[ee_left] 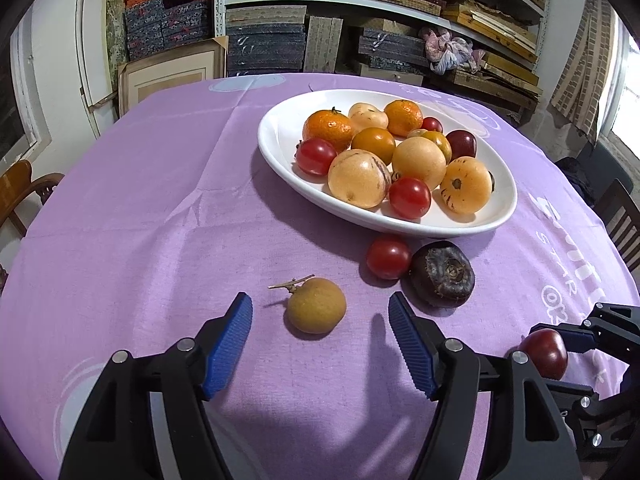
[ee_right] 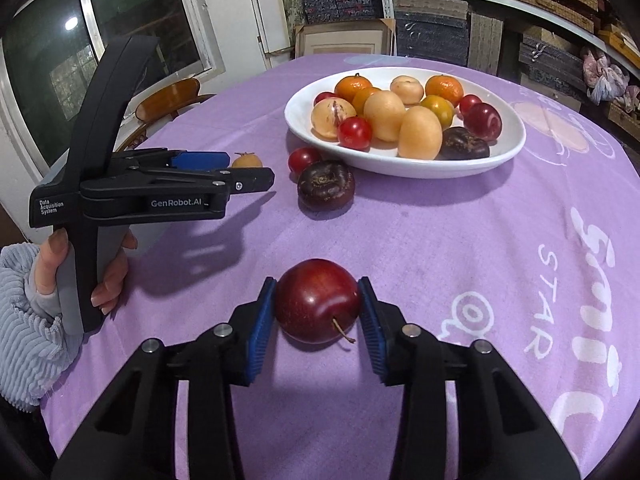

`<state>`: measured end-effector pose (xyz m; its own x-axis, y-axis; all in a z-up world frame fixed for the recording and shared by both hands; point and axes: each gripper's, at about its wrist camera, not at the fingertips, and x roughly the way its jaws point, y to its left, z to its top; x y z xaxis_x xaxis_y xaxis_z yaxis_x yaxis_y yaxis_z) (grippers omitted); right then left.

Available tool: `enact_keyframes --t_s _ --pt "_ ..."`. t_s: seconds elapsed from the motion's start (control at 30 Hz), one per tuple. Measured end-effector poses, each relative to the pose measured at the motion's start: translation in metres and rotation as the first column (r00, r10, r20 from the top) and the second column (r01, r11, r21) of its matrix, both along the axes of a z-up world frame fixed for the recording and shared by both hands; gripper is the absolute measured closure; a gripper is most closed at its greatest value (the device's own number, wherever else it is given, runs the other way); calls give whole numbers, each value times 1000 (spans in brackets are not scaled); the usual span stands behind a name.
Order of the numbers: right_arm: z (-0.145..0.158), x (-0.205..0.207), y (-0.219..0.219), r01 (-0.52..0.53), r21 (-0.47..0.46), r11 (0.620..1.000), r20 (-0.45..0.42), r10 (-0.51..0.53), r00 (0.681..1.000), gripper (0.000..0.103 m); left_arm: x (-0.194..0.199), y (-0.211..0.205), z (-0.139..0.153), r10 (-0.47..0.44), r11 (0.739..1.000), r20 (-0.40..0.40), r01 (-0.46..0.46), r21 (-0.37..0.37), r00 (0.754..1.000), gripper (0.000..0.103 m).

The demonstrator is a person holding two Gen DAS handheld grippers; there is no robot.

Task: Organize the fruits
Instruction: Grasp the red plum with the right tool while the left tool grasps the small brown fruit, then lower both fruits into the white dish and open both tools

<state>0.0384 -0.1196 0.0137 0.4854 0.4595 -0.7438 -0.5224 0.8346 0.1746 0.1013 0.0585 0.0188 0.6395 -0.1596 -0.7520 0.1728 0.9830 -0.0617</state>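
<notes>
A red plum (ee_right: 318,300) with a short stem rests on the purple cloth, and my right gripper (ee_right: 317,282) is shut on it, one blue pad pressing each side. The left wrist view shows that plum (ee_left: 544,354) at the lower right, inside the right gripper (ee_left: 580,336). My left gripper (ee_left: 319,298) stands open around a small brown longan (ee_left: 317,306), neither pad touching it. Further back, the white oval plate (ee_left: 276,136) holds several tangerines, tomatoes and pale melons. A cherry tomato (ee_left: 388,257) and a dark purple fruit (ee_left: 442,274) lie on the cloth just before the plate.
A hand in a grey ribbed sleeve (ee_right: 24,312) holds the left gripper (ee_right: 250,168) at the table's left side. Wooden chairs (ee_left: 20,192) stand by the left and right table edges. Shelves of stacked boxes (ee_left: 360,8) fill the back wall.
</notes>
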Motion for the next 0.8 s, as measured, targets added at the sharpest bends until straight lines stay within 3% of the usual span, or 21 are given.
enact_keyframes --t_s 0.23,0.37,0.43,0.57,0.8 --pt "-1 1 -10 12 32 999 -23 -11 1000 63 3 2 2 13 1000 8 -12 -23 1000 32" --pt "-2 3 -12 16 51 999 -46 -14 999 62 8 8 -2 19 998 -31 -20 -55 999 57" --pt "-2 3 -12 17 54 998 -48 -14 999 62 8 9 -2 18 998 -29 -19 -58 999 59" --pt "-2 4 -13 17 54 998 -48 -15 999 62 6 7 -2 5 999 -25 -6 -53 1000 73" --pt "-3 3 -12 17 54 998 -48 -15 999 62 3 4 -1 -9 999 -12 8 -47 1000 74"
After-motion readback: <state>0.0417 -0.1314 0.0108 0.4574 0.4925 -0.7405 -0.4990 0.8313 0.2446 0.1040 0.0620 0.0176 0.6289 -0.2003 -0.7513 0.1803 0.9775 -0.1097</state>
